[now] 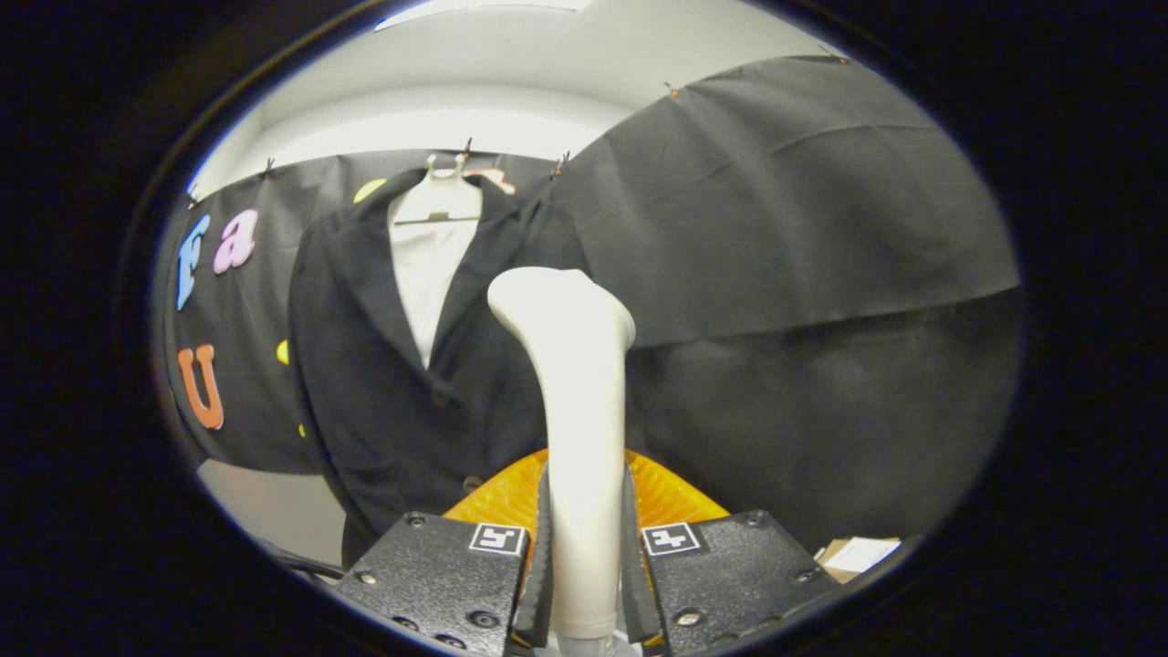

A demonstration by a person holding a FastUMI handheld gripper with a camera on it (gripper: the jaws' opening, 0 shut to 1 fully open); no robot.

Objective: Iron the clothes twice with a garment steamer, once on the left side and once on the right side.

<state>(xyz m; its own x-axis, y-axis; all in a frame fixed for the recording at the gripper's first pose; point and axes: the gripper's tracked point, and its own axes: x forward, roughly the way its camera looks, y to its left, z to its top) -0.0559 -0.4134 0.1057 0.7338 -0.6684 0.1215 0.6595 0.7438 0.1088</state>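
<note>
The gripper (584, 547) is clamped narrow on the white handle of the garment steamer (575, 411); both fingers (544, 557) press against its sides, and the steamer rises upright from between them to its rounded head. An orange ribbed part (675, 497) shows just behind the handle, down by the fingers; what it belongs to cannot be told.

The black jacket (383, 383) is the landmark. It hangs on a pale hanger (447, 196) against the booth's dark cloth wall, with a white shirt front (429, 274) showing in the opening between its lapels. The steamer head sits over the jacket's edge on the side away from the coloured letters, about level with the lower lapel. Whether the head touches the cloth or stands off from it cannot be told, and no steam is visible. A cardboard box (858, 555) lies low, well to the side of the jacket beyond the steamer.

By my reading, the steamer is already picked up and brought to the jacket, and a pass on that side panel is beginning or about to begin. The next move calls for keeping the head facing the cloth and drawing it steadily down the panel, then shifting across the lapels to the other panel for the second pass.
</note>
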